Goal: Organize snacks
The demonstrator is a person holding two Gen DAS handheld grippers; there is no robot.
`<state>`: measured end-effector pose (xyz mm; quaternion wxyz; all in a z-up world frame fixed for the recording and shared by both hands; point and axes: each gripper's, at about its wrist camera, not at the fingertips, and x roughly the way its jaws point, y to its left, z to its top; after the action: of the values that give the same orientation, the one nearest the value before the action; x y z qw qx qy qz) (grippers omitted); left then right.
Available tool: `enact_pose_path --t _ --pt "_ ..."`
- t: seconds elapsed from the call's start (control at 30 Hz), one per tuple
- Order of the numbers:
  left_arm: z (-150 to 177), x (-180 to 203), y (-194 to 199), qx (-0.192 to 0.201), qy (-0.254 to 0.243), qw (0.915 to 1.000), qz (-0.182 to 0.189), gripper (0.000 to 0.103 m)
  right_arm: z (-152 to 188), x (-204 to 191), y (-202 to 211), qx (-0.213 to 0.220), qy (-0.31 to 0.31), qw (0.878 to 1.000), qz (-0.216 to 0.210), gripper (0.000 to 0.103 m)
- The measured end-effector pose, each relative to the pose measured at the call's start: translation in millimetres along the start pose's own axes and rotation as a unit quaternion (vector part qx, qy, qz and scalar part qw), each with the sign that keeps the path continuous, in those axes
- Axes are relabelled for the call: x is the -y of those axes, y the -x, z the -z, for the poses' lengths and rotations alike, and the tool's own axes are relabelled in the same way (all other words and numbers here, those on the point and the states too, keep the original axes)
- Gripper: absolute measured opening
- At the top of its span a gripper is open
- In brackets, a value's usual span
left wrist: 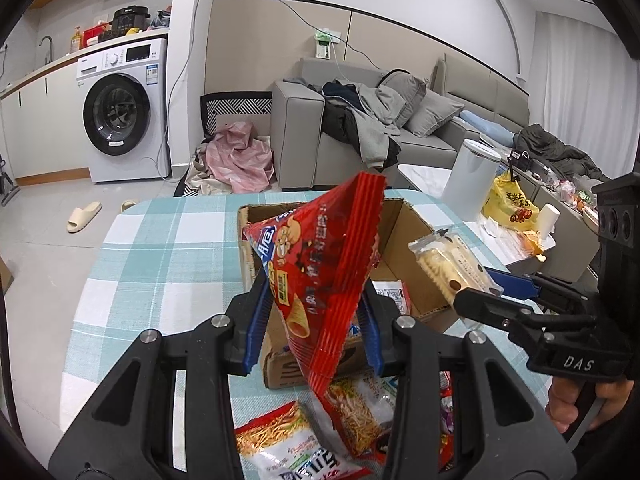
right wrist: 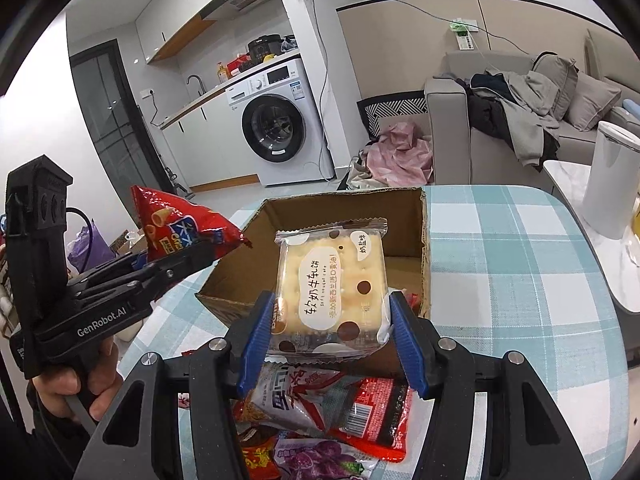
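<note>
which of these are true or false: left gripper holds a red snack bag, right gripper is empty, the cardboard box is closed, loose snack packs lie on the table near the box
1. The left gripper holds a red snack bag. True.
2. The right gripper is empty. False: it is shut on a nougat cracker pack.
3. The cardboard box is closed. False: its flaps stand open.
4. Loose snack packs lie on the table near the box. True.
</note>
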<state>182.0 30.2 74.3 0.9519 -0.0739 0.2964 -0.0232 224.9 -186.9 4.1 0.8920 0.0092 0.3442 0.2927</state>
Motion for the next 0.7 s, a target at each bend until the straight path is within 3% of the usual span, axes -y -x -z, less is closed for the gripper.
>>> enact_pose_path --t 0.7 --pt "6.5 8.4 -72.0 -0.037 -0.008 0.9992 -0.013 0.037 -11.7 16.9 -33.7 -0.008 -0.024 1.000 0.008 0.057"
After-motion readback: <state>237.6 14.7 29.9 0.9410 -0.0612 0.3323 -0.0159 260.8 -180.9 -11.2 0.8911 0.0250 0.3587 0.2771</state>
